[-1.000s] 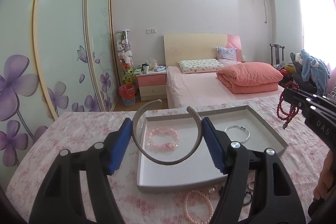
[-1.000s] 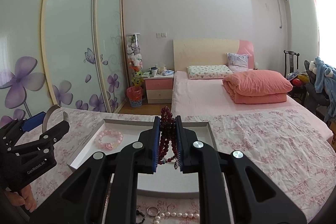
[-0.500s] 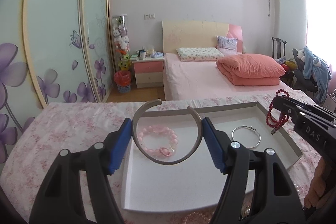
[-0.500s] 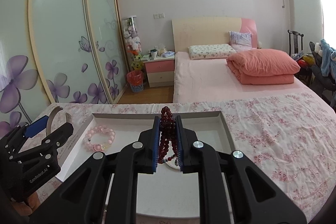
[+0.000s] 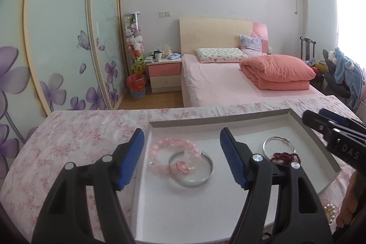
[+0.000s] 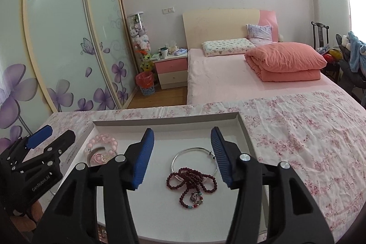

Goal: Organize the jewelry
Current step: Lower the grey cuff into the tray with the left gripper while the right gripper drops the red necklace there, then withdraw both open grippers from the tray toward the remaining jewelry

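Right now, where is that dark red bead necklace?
The dark red bead necklace lies loose in the white tray, right-hand part, overlapping the near edge of the thin silver bangle, below the open right gripper.

One tray [image 6: 244,129] holds four pieces: two bead bracelets [image 5: 160,152] [image 6: 192,177], two metal bangles [image 5: 207,173] [image 6: 194,149].

My left gripper [image 5: 181,158]: matte black plastic arms, ribbed blue pads [image 5: 131,158] on the inner faces, round silver screw heads along each arm. My right gripper [image 6: 181,158] has the same build. Seen at lower left of the right wrist view, the left unit's black body carries white "GenRobot.AI" lettering. At right of the left wrist view, the right unit reads "DAS". Bare skin shows at lower right.
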`<state>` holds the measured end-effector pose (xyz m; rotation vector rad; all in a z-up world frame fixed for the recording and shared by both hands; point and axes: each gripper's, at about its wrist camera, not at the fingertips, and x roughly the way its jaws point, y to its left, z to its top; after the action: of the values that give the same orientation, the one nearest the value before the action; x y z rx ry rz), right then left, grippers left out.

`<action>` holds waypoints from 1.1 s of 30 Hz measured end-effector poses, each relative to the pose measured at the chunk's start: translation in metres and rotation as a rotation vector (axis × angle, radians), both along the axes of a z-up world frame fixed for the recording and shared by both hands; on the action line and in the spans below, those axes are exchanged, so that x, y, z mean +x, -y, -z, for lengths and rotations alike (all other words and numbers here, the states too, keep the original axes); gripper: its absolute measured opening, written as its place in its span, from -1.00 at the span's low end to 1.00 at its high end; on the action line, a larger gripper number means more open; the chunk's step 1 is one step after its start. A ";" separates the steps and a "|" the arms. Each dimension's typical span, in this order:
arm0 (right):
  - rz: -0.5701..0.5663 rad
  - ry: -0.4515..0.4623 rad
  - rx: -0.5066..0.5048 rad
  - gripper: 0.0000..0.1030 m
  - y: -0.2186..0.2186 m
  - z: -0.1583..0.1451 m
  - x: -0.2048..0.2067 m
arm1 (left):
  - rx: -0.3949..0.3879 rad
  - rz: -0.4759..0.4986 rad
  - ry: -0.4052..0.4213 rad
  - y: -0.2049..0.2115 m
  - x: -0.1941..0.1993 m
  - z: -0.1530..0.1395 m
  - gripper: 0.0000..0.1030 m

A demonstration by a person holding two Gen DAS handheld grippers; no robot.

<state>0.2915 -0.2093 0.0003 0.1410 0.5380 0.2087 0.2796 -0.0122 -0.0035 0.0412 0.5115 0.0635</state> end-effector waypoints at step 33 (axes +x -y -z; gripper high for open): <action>0.024 -0.131 -0.048 0.03 0.056 0.033 -0.079 | -0.061 0.024 -0.126 -0.026 -0.101 0.021 0.32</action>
<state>0.2130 -0.2651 -0.0330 0.1146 0.6704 0.1638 0.1783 0.0135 -0.0242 -0.0081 0.6384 0.0216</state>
